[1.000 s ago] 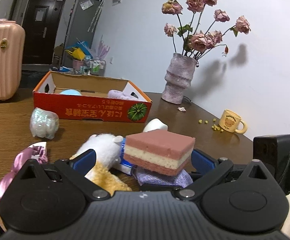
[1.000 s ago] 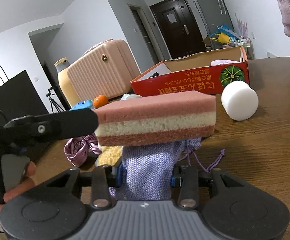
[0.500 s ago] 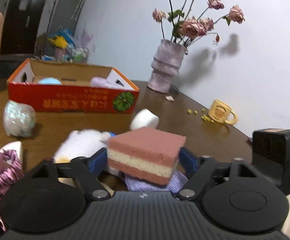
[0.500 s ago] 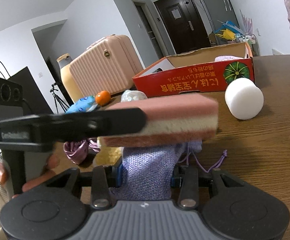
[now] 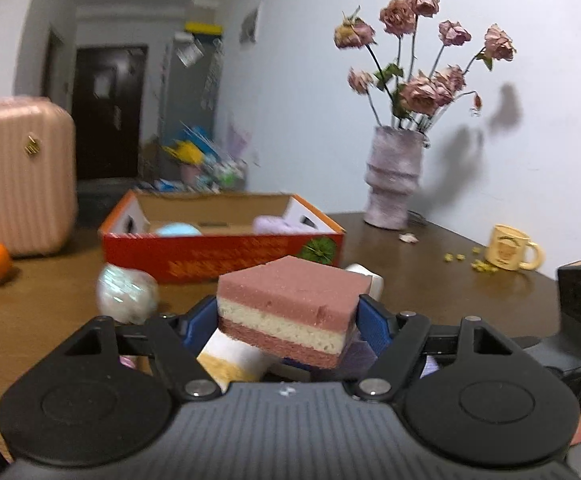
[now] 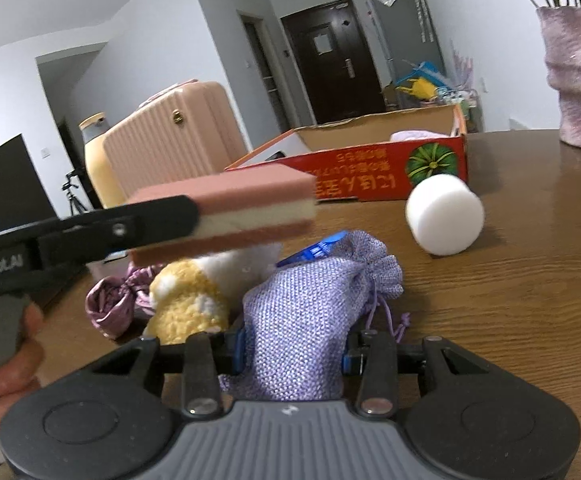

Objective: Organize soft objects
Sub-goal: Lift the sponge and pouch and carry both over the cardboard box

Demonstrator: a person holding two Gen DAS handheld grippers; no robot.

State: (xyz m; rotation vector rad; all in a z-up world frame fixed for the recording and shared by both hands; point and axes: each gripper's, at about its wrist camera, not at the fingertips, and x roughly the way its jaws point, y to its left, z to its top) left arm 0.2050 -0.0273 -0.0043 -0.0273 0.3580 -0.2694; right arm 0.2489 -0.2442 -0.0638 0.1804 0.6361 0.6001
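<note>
Lifted since a sec ago: layered sponge (image 5: 290, 312), off the purple pouch, now clear above the toy pile. Left gripper (image 5: 288, 320) jaws just closed in, clamped on sponge sides, blue pads touching both ends. Right gripper (image 6: 290, 354) clamped on knitted purple pouch (image 6: 314, 304), w/ drawstring end resting on the table (image 6: 510, 280). Just beside pouch: yellow-white plush (image 6: 188, 304), pink satin scrunchie (image 6: 108, 304). Farther along, white foam cylinder (image 6: 444, 214) on its side, iridescent ball (image 5: 127, 292). Behind those, red cardboard box (image 5: 226, 256) mid-table, blue & lilac items inside. Far edge: vase (image 5: 394, 178), yellow mug (image 5: 510, 248).
</note>
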